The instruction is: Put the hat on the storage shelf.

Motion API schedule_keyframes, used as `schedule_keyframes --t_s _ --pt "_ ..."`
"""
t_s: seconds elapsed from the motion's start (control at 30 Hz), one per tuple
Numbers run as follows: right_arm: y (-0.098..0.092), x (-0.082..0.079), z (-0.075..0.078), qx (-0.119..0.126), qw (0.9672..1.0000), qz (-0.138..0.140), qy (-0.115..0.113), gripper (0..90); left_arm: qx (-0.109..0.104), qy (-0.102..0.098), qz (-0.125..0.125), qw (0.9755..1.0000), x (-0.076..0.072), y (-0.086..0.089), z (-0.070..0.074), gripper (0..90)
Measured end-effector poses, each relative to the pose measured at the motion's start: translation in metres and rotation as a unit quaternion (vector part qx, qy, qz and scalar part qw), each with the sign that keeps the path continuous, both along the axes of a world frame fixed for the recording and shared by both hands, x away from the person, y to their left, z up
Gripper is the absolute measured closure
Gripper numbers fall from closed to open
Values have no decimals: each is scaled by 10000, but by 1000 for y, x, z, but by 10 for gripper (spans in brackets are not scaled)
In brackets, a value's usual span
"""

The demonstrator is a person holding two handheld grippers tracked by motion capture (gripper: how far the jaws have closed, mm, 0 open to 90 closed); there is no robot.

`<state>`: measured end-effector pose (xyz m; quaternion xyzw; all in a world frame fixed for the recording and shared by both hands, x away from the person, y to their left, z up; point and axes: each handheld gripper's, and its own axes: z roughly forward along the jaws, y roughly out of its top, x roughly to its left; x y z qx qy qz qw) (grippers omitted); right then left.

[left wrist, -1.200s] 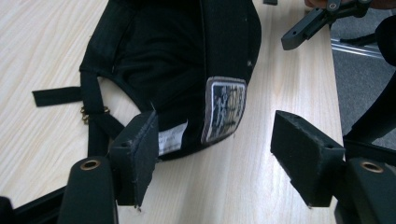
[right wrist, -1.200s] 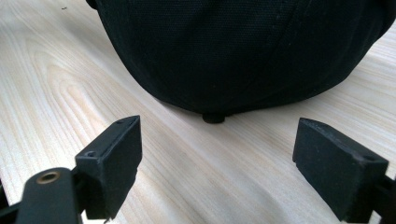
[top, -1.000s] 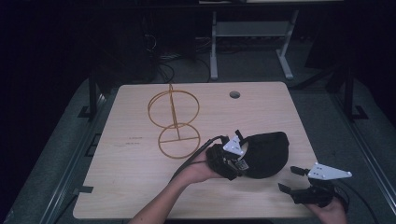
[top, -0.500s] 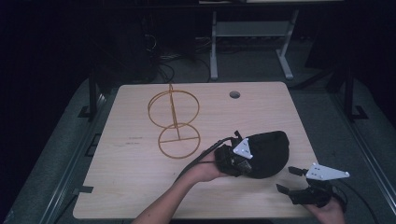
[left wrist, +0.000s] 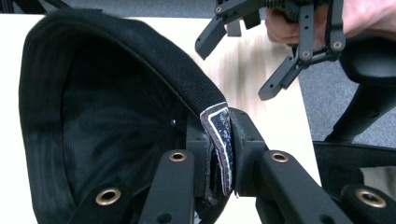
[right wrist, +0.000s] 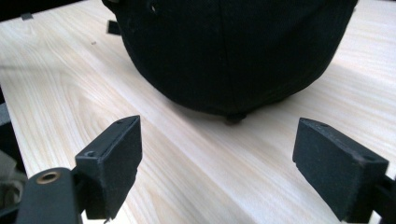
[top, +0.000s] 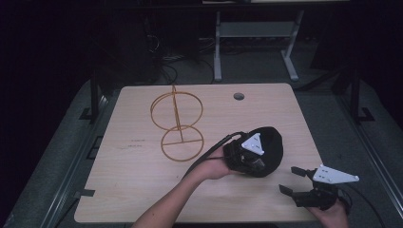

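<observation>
Since 1 second ago, the left gripper (top: 243,156) has been carried a little toward the right edge of the table (top: 142,190), the cap (top: 271,147) going with it, while the right gripper (top: 304,187) has been drawn slightly back toward the near right corner. At this moment the cap is seen near the right edge, about halfway down the table, its crown resting on the wood.

In the left gripper view, the jaws are clamped together on the cap's rear strap (left wrist: 219,140), a frayed tab with a pale edge pinched squarely between the pads. That grip appears chosen so the cap can be steered by its firmest, thinnest part without the soft crown being crushed.

In the right gripper view, the right gripper's jaws are held wide apart, just short of the cap's rounded crown, nothing between them. It seems to be kept ready, facing the cap, so a 2nd hold can be taken on the far side.

The cap is black woven fabric, dome-shaped, with stitched panels, small eyelets and a dark lining visible inside.

Toward the far left, a gold wire stand (top: 177,126) is left well apart from both grippers, perhaps intended as the cap's perch.
</observation>
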<state>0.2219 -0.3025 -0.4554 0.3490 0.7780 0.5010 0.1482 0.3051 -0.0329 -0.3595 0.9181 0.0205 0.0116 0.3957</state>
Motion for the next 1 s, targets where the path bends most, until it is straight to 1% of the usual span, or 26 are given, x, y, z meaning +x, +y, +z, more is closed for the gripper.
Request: schedule_keyframes --t_s 0.13,0.2,0.3,0.4,0.47,0.63,0.73,0.83,0.9,1.0 --pt "4 1 3 89 9999 20 -74 153 -134 81 -35 9999 1 0 8 803" --pt "6 2 3 118 9999 27 -95 153 -201 91 -53 9997 1 0 14 803" --pt "7 2 5 161 9998 7 -142 156 -333 123 -137 9993 -1 -2 22 802" --pt "7 2 7 256 9993 -22 -253 158 -344 111 -278 9990 -4 -5 26 802" --pt "7 1 8 295 9992 -22 -284 158 -360 108 -394 9985 -7 -10 28 802" --pt "9 0 9 271 9991 28 -334 174 -343 87 -683 9970 -14 -22 34 809" --pt "9 -1 9 262 9990 88 -351 210 -267 20 -850 9960 -19 -29 38 811" --pt "8 -2 10 312 9988 149 -359 261 -229 28 -1014 9946 -25 -36 39 813" --pt "7 -3 11 316 9985 184 -414 310 -197 17 -1120 9935 -27 -40 40 813" --pt "5 -4 12 324 9981 228 -463 396 -208 27 -1197 9926 -29 -43 41 814"
